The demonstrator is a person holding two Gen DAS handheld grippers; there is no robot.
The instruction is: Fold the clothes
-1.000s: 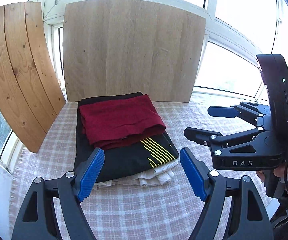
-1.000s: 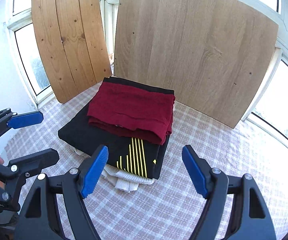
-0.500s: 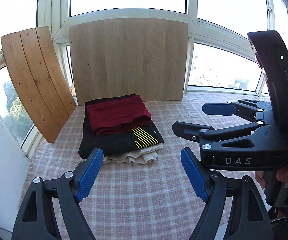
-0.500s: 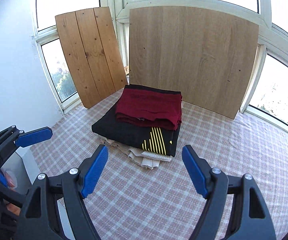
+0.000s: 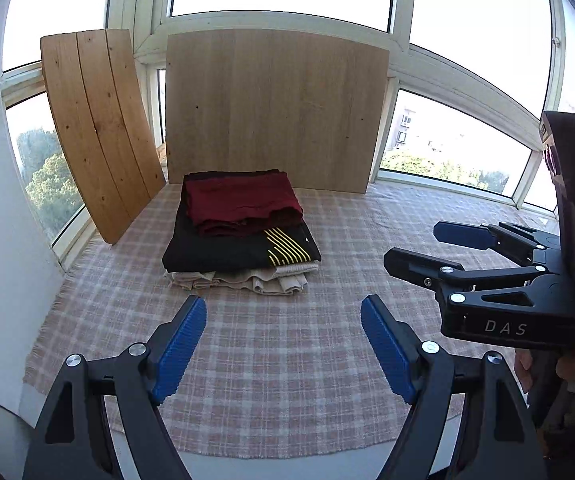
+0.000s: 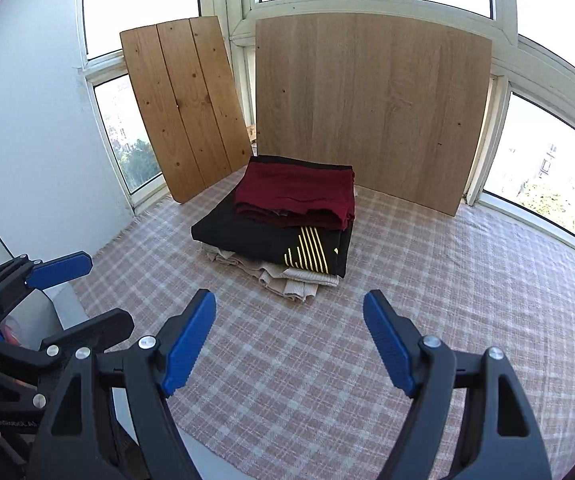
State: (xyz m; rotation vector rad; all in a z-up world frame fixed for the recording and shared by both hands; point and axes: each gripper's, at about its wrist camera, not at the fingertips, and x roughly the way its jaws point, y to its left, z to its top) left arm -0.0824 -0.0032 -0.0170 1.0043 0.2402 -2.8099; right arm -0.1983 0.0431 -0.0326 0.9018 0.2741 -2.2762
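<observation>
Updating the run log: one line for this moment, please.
left gripper: open, empty | right gripper: open, empty | clothes: folded stack on tablecloth

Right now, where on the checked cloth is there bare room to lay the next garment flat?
The widest bare stretch of checked cloth lies right of the folded stack, running to the windows. Another runs from the stack's front to the near edge. It is tight behind and left, where the big board and plank panel lean close.
</observation>
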